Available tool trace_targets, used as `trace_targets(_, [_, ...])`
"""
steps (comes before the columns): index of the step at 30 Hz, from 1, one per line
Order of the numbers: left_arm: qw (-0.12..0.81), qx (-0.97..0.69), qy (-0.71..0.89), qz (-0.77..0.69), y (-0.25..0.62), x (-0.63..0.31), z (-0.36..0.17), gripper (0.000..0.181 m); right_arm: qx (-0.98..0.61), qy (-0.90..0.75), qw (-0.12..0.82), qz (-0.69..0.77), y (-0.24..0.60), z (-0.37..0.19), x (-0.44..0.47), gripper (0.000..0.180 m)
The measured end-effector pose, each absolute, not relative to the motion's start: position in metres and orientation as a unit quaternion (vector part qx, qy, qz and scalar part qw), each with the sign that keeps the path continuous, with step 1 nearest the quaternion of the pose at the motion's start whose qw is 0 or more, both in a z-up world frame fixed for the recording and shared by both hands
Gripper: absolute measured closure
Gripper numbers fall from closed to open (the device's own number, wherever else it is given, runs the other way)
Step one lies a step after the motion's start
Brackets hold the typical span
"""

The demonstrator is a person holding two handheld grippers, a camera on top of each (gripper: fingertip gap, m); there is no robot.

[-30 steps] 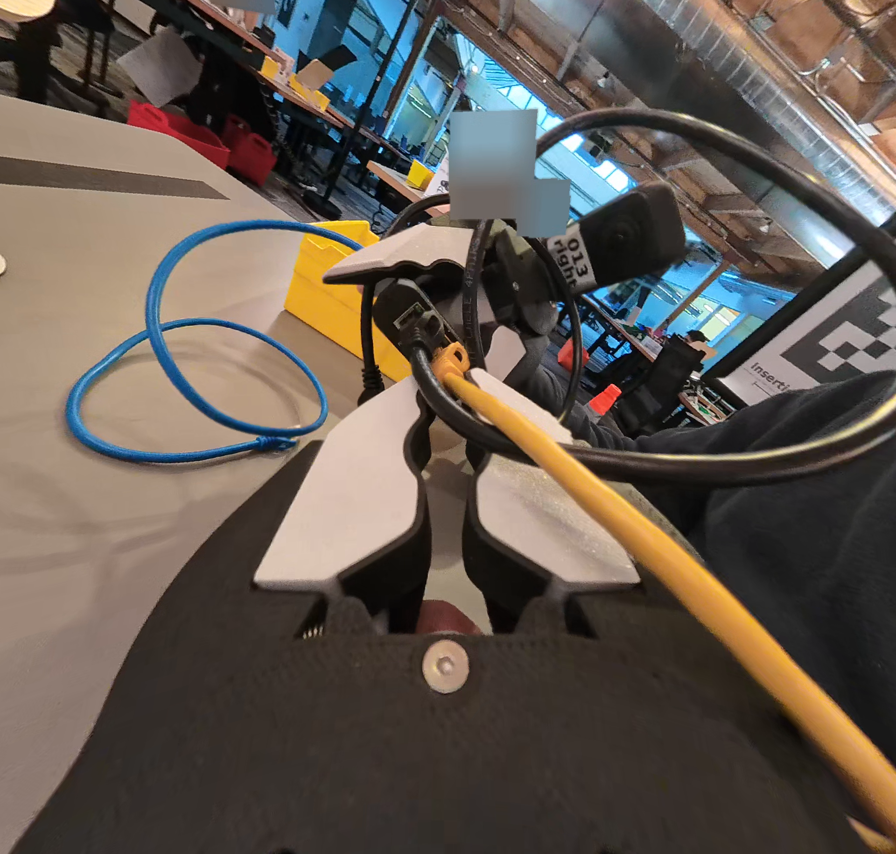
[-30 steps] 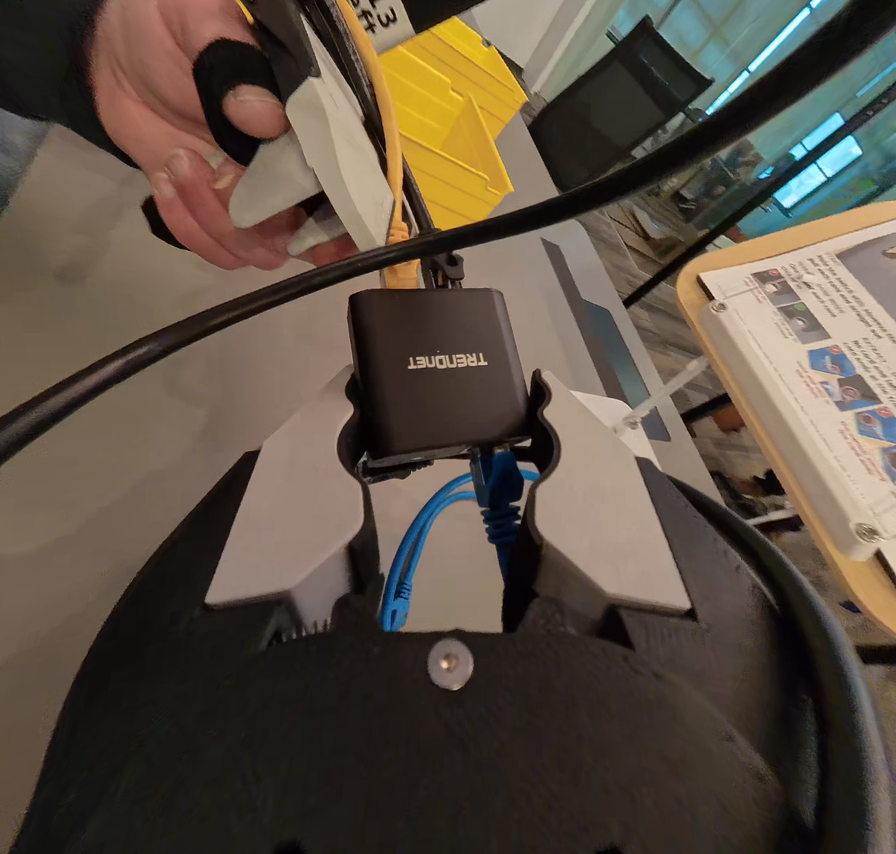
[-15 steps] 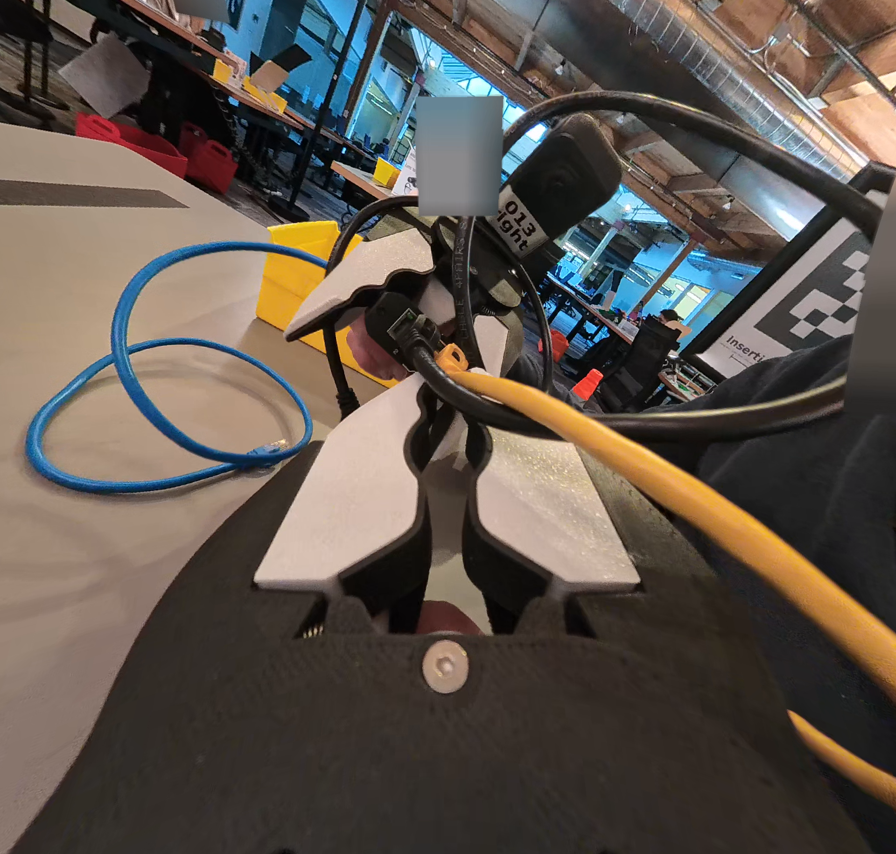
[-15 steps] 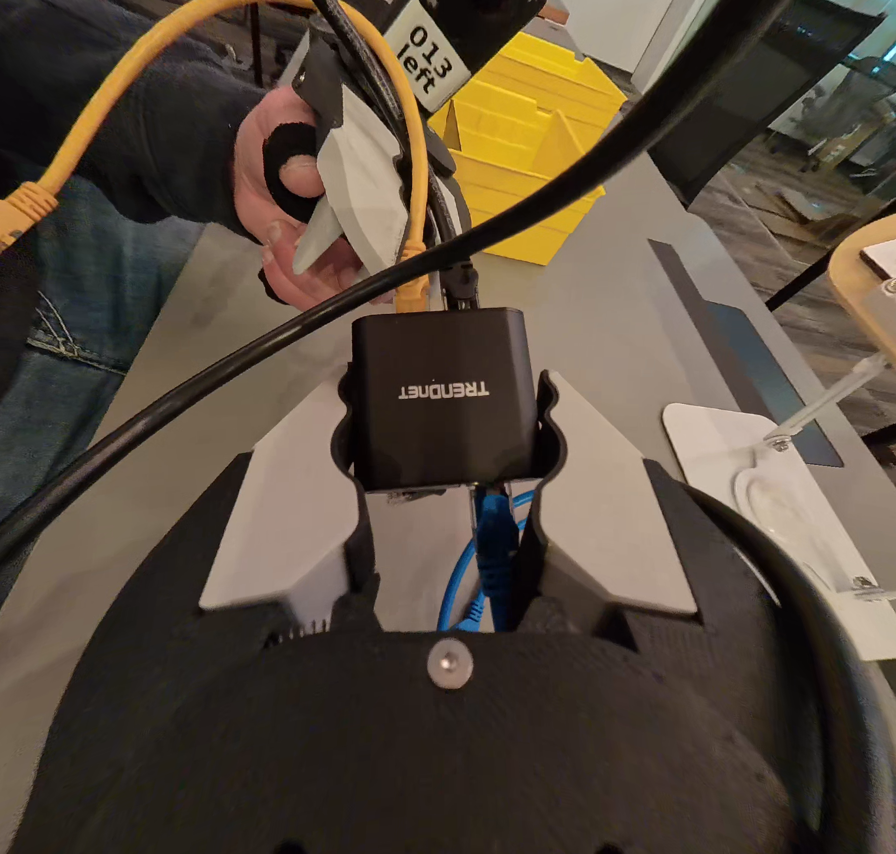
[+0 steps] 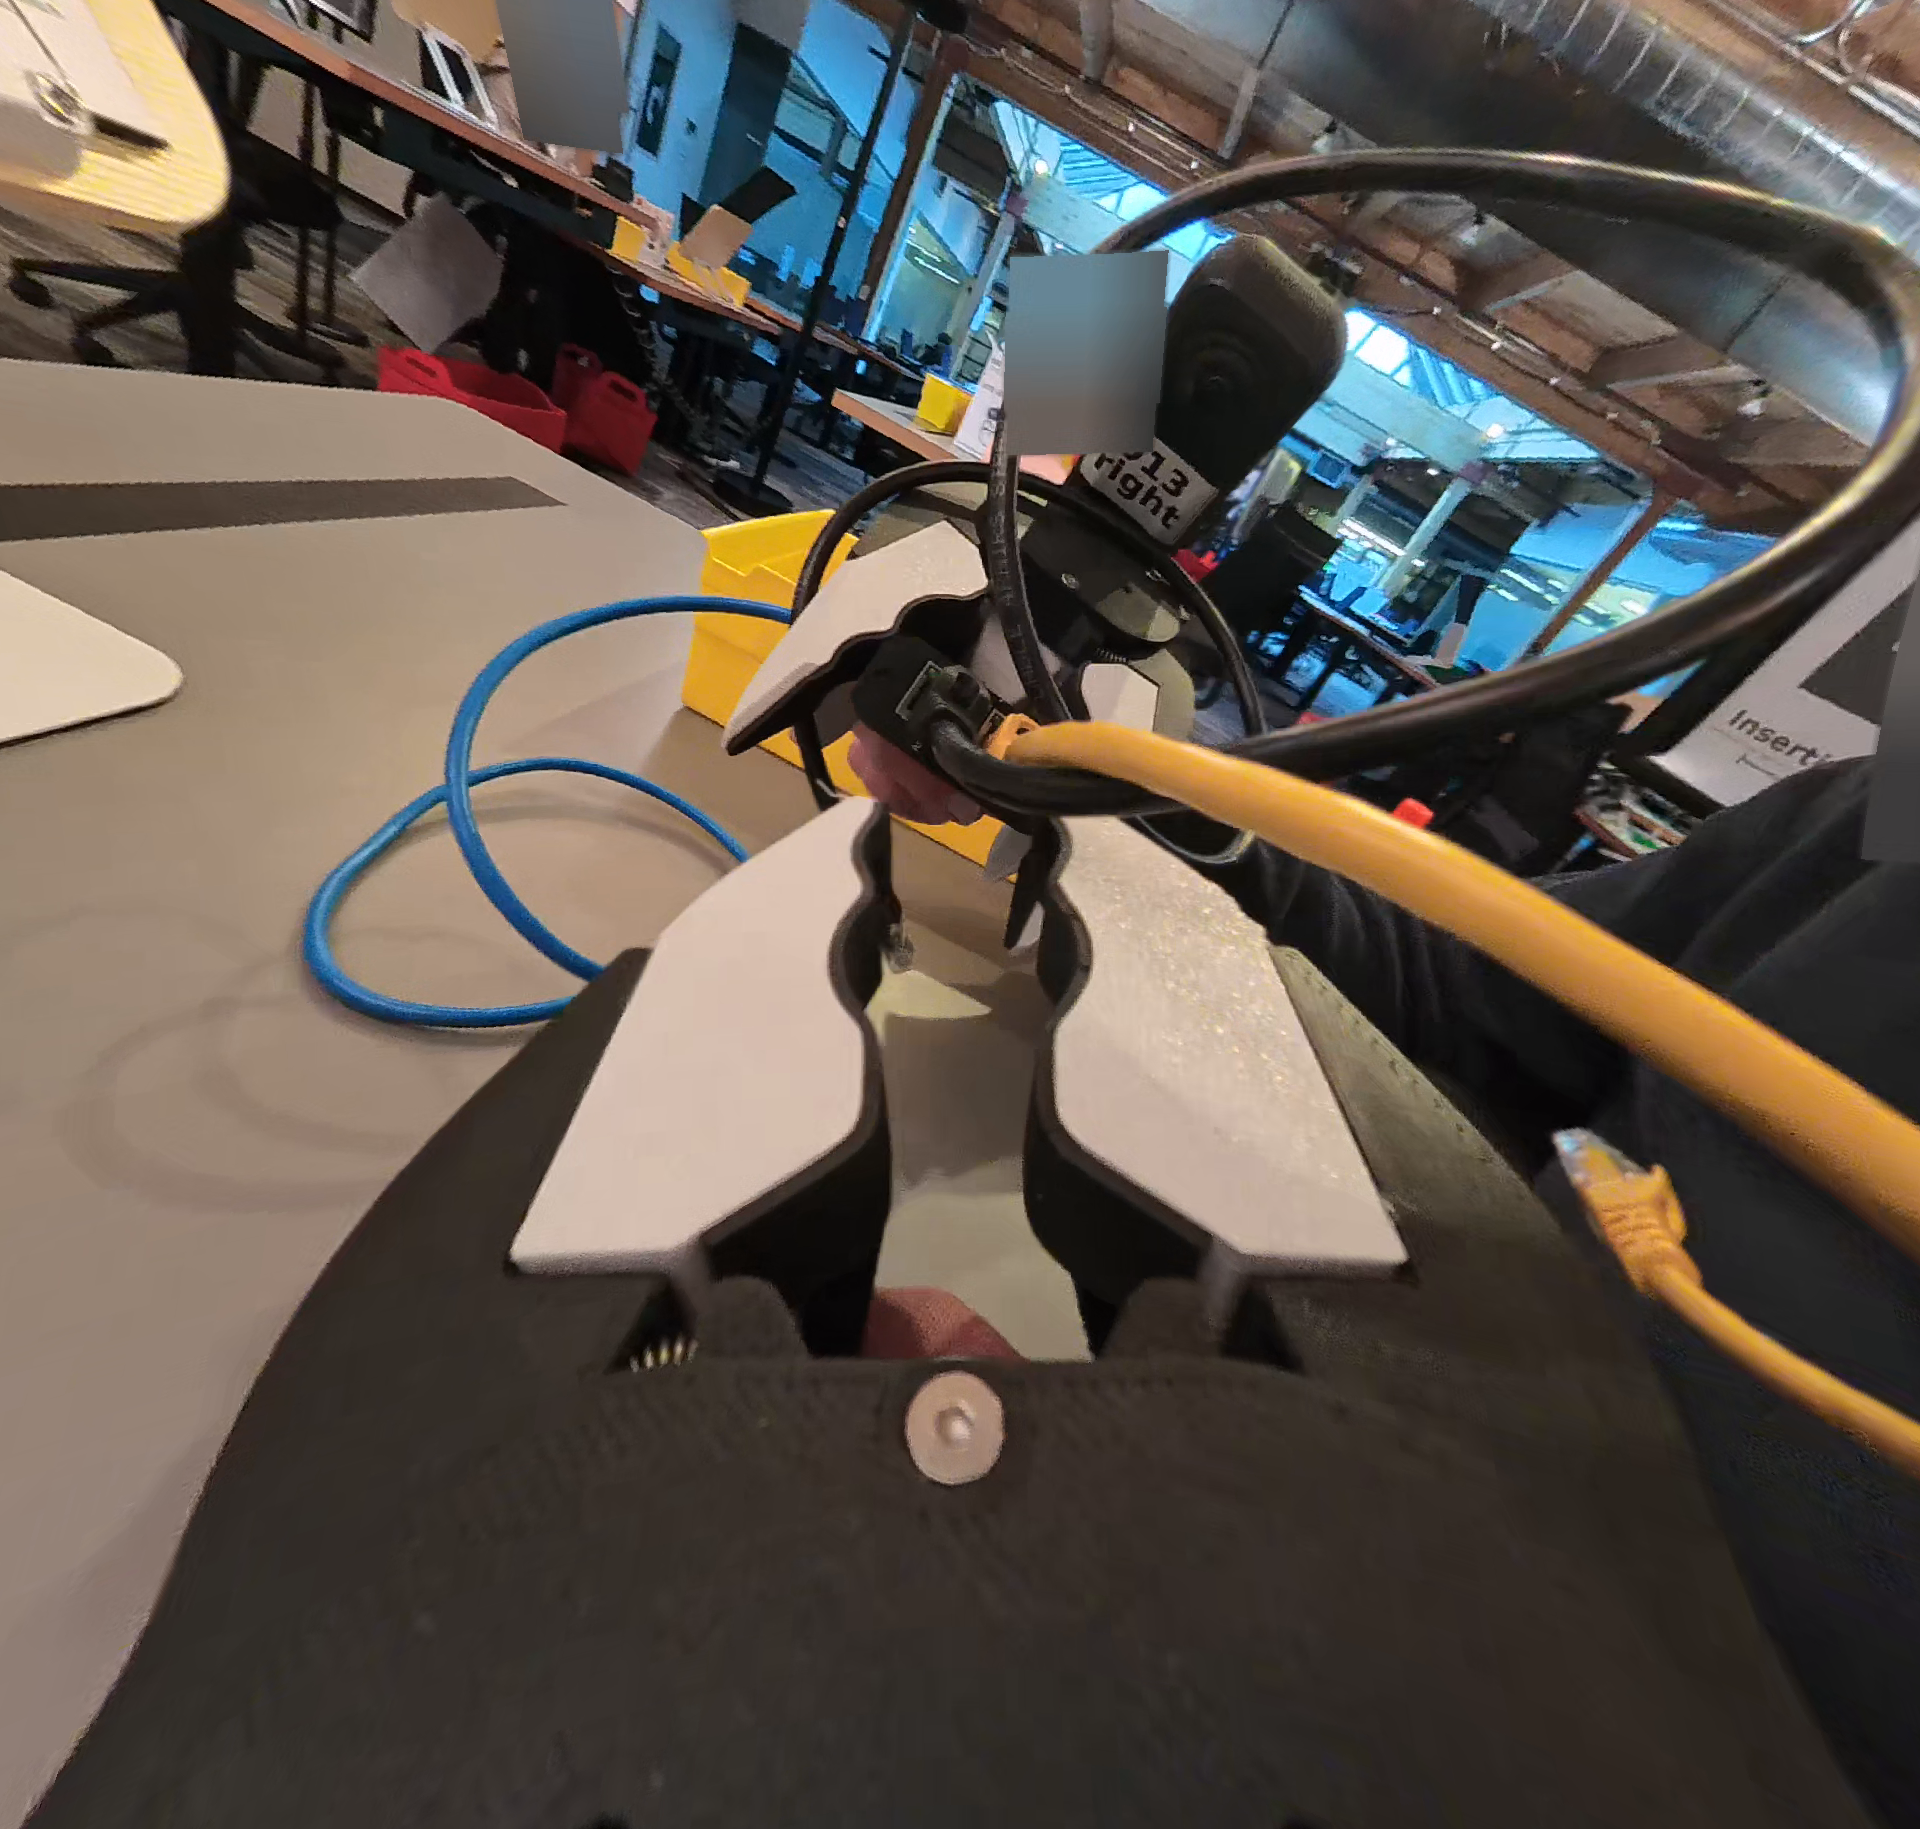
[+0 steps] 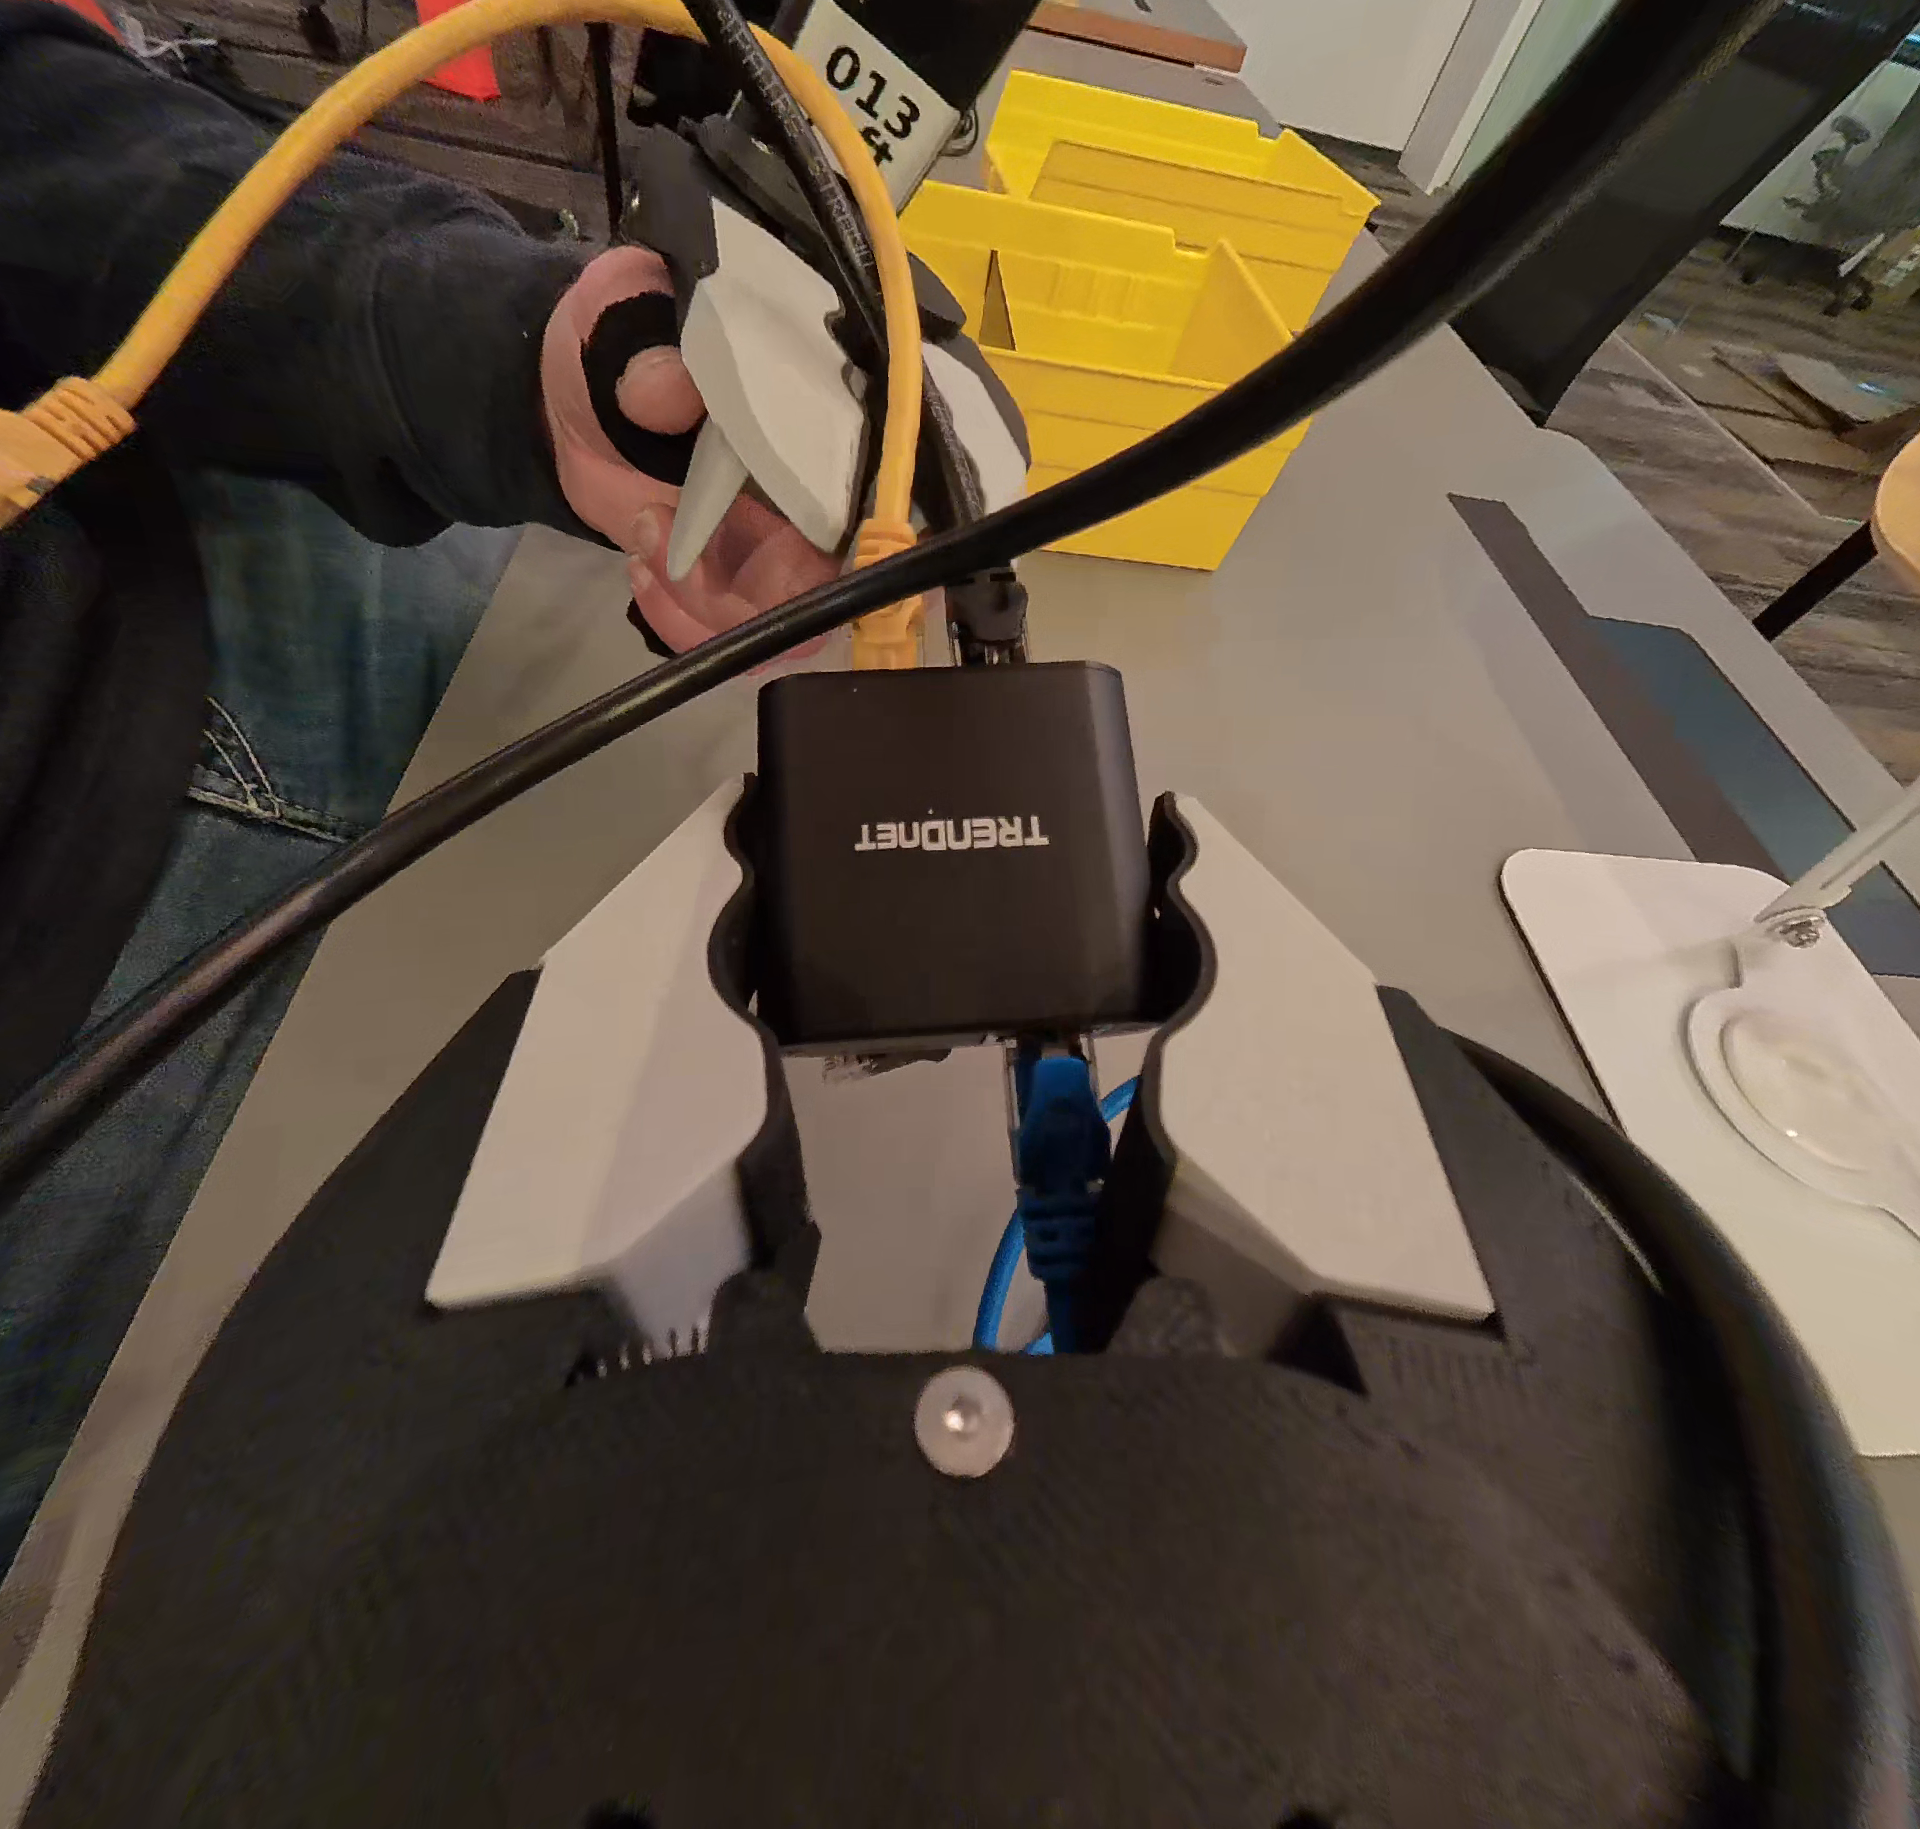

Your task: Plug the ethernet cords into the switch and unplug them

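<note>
Grey table (image 6: 1351, 636) is seen under everything. Switch (image 6: 951, 844) is clamped in R gripper (image 6: 956, 906), held above table; blue cord (image 6: 1060, 1156) is plugged on its near side, yellow cord (image 5: 1455, 875) and a black one opposite. L gripper (image 5: 961, 906), shut on yellow cord 0.5 s ago, is now spread and empty, so yellow cord is judged seated; unplugging is left.

Soft, even indoor light mixes with blue daylight from the far windows (image 5: 1049, 221). Shadows on the grey table (image 5: 260, 740) are faint. Wide-angle distortion bends the edges, and the background is slightly soft.
</note>
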State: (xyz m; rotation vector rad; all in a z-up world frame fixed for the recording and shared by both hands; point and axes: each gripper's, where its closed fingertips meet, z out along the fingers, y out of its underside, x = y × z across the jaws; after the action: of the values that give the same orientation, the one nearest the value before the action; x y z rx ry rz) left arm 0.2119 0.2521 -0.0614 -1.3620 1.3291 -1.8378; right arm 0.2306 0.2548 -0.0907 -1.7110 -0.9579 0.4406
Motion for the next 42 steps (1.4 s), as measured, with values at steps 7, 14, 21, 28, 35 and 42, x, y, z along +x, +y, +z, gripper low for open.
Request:
trace_targets(7, [0.295, -0.503, 0.506, -0.636, 0.244, 0.218, -0.062, 0.132, -0.726, -0.405, 0.528, 0.171, 0.260, -0.095, 0.230, 0.109])
trace_targets(14, [0.309, -0.527, 0.479, -0.631, 0.256, 0.223, -0.062, 0.165, -0.733, -0.407, 0.523, 0.152, 0.262, -0.102, 0.222, 0.109])
trace_targets(21, [0.310, -0.546, 0.485, -0.609, 0.277, 0.218, -0.058, 0.172, -0.760, -0.388, 0.506, 0.120, 0.258, -0.115, 0.225, 0.089])
trace_targets(28, [0.361, -0.577, 0.514, -0.522, 0.326, 0.202, -0.033, 0.172, -0.807, -0.393, 0.440, -0.003, 0.219, -0.160, 0.243, 0.084])
trace_targets(35, [0.377, -0.560, 0.612, -0.412, 0.350, 0.186, -0.012, 0.172, -0.874, -0.427, 0.215, 0.082, 0.117, -0.195, 0.242, 0.143])
trace_targets(42, [0.273, -0.461, 0.777, -0.330, 0.313, 0.197, -0.028, 0.172, -0.781, -0.334, 0.516, 0.108, 0.224, -0.042, 0.238, 0.131])
